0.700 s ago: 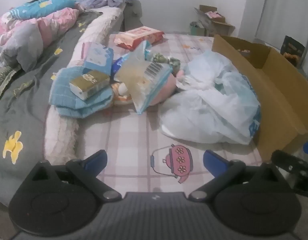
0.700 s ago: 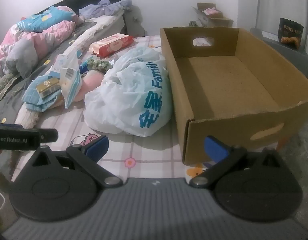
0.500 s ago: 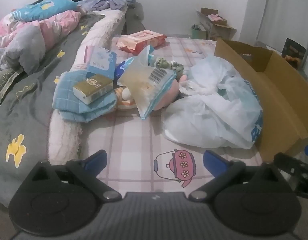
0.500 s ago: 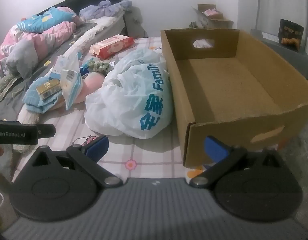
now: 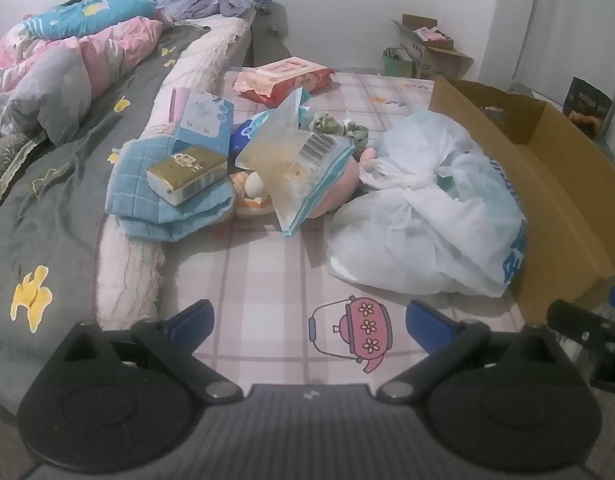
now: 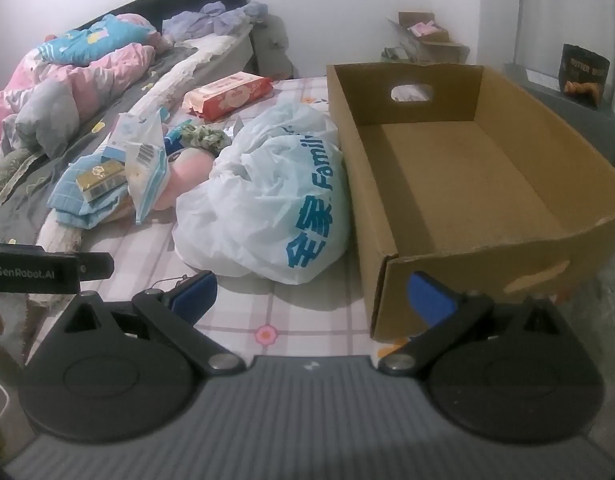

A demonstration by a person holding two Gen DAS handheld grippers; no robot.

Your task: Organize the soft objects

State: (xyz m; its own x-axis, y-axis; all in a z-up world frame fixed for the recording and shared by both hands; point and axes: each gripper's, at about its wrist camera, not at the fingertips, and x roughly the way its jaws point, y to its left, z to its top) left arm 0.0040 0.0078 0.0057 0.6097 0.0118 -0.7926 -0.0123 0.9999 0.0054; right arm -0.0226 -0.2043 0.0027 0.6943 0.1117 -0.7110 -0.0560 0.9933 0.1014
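Observation:
A heap of soft things lies on the checked bedsheet (image 5: 267, 280). It holds a folded blue towel (image 5: 147, 200), a gold tissue pack (image 5: 185, 170) on top of it, a clear packet with a barcode (image 5: 295, 164), a pink plush toy (image 6: 187, 172) and a white plastic bag (image 5: 427, 224) (image 6: 267, 208). An open cardboard box (image 6: 467, 184), with nothing inside, stands right of the bag. My left gripper (image 5: 309, 320) hangs open over the sheet, short of the heap. My right gripper (image 6: 313, 294) is open too, near the box's front corner.
A red wipes pack (image 5: 283, 80) and a blue-white carton (image 5: 203, 120) lie behind the heap. Rumpled quilts (image 5: 67, 68) cover the bed's left side. More cardboard boxes (image 5: 427, 52) stand by the far wall. A dark bag (image 6: 583, 76) sits on a grey surface at right.
Both views have tipped slightly, so the heap and box sit a little lower in frame. Nothing on the bed has moved and both grippers stay open.

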